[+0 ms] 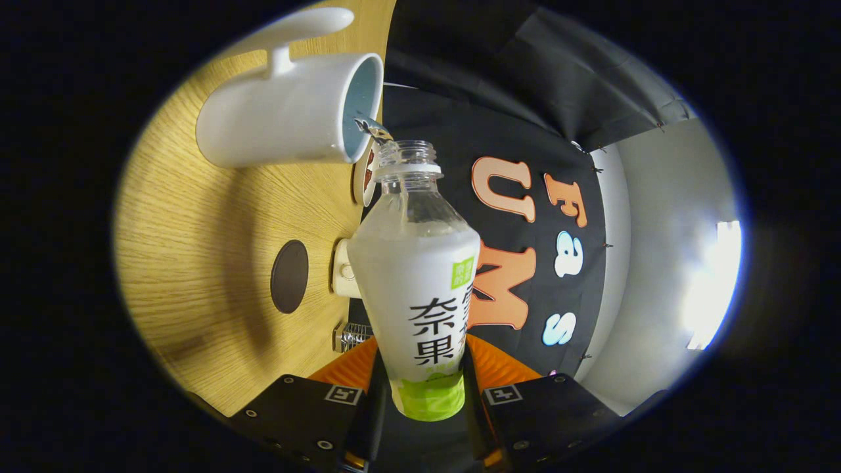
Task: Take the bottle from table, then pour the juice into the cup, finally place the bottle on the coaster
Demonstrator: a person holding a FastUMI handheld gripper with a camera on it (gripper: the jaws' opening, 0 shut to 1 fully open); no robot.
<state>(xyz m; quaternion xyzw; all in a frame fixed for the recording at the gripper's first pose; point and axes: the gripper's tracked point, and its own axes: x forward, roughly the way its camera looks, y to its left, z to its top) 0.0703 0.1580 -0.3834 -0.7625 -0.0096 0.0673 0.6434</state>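
My gripper (426,384) is shut on the lower body of a clear plastic bottle (417,276) with a white and green label. The bottle is uncapped and tipped over, its open neck (406,157) right at the rim of a white mug (289,112) with a pale blue inside. A thin stream of liquid (371,128) runs from the neck into the mug. The mug stands on the wooden table (197,249). A dark round coaster (290,276) lies on the table beside the bottle, nearer to my fingers than the mug.
A small white cap-like piece (341,269) sits by the table's edge next to the bottle. A metal clamp (351,335) grips that edge close to my fingers. Part of a round disc (361,180) peeks out behind the bottle's neck. Black cloth hangs beyond the table.
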